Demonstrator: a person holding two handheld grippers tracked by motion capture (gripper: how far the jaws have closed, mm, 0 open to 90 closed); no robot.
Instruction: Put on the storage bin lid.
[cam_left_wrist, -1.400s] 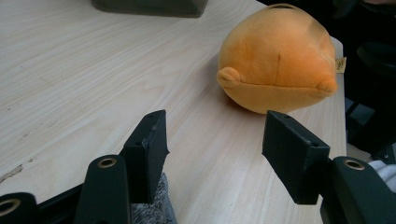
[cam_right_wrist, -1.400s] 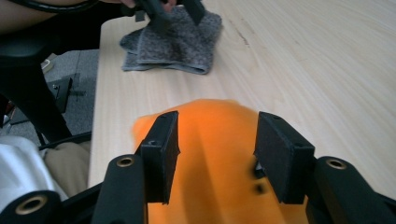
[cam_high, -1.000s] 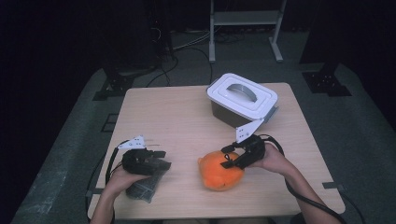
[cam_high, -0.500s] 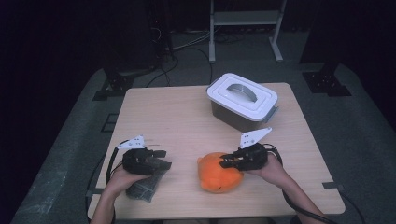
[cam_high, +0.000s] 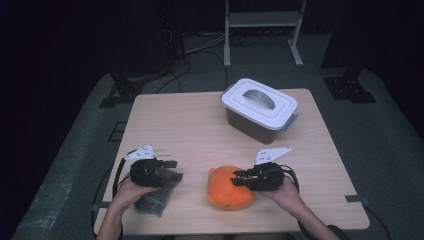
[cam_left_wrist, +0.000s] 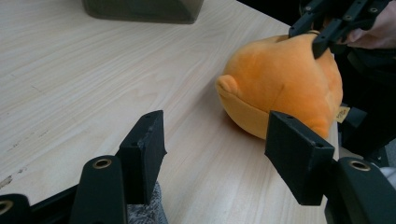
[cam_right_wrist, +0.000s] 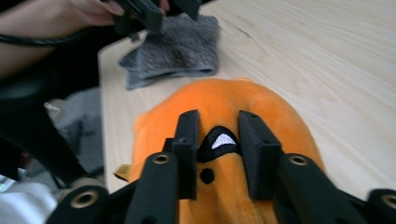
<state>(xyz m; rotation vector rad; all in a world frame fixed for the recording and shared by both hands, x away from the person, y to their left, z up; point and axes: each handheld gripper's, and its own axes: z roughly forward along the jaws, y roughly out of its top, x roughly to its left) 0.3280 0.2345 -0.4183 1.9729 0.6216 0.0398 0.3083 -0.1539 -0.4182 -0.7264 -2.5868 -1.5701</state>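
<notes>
Orange plush, a rounded soft toy (cam_high: 227, 189), lies near the front edge of the wooden table (cam_high: 200, 125), at about six o'clock from the table's middle. The right gripper (cam_high: 236, 179) lies across the top of it, coming in from three o'clock. In the right gripper view its two black jaws stand close together, pinching a fold of the orange fabric beside a stitched black-and-white patch; they have just been easing slightly apart after a tight squeeze, yet the plush is between the pads and pressed by them.

The left gripper (cam_high: 172, 169) sits at about nine o'clock from the toy, over a folded grey cloth (cam_high: 155, 197). Its jaws stand apart with nothing between them, pointing across bare wood toward the toy.

A lidded white-topped box (cam_high: 260, 110) with a handle stands at about one o'clock from the toy, well apart from it, its lid on.

By my reading, the step in hand is securing a grip on the toy before lifting it. The next move calls for a firm pinch, since soft fabric can slip or stretch, and then a clean rise off the wood. If the box is the goal, the lid needs removing first, a likely job for the free left gripper.
</notes>
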